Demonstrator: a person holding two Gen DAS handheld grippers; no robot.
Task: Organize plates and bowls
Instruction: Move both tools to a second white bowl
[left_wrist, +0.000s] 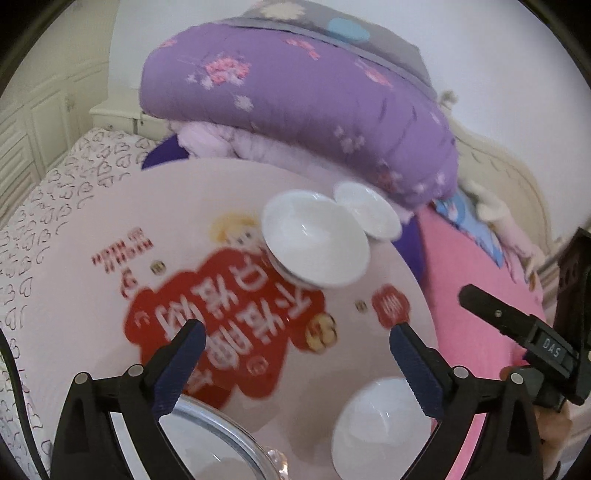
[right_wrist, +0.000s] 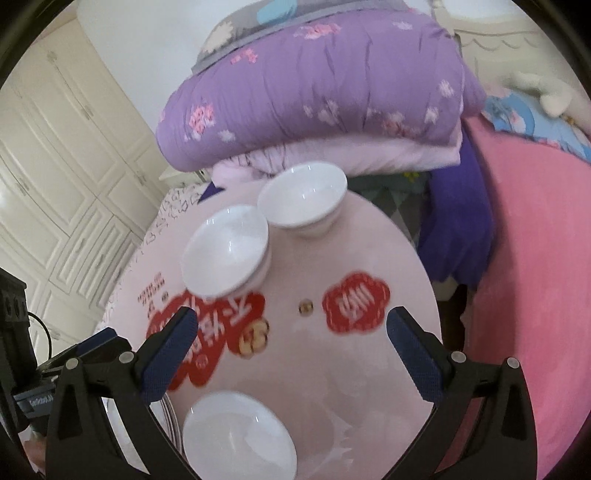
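Three white bowls stand on a round pink table (left_wrist: 92, 221) with red print. In the left wrist view, two bowls (left_wrist: 314, 240) (left_wrist: 367, 210) stand at the far side and one bowl (left_wrist: 380, 428) near, below my open left gripper (left_wrist: 297, 341). A glass plate (left_wrist: 218, 439) lies at the near left under the left finger. In the right wrist view, my right gripper (right_wrist: 291, 330) is open and empty above the table (right_wrist: 369, 369), with the near bowl (right_wrist: 236, 435) below it and two bowls (right_wrist: 225, 251) (right_wrist: 303, 199) further off.
A folded purple quilt (left_wrist: 303, 110) lies on bedding just behind the table. A pink blanket (right_wrist: 524, 258) covers the bed to the right. White cupboards (right_wrist: 55, 166) stand at the left. The right gripper's body (left_wrist: 535, 332) shows at the right edge of the left wrist view.
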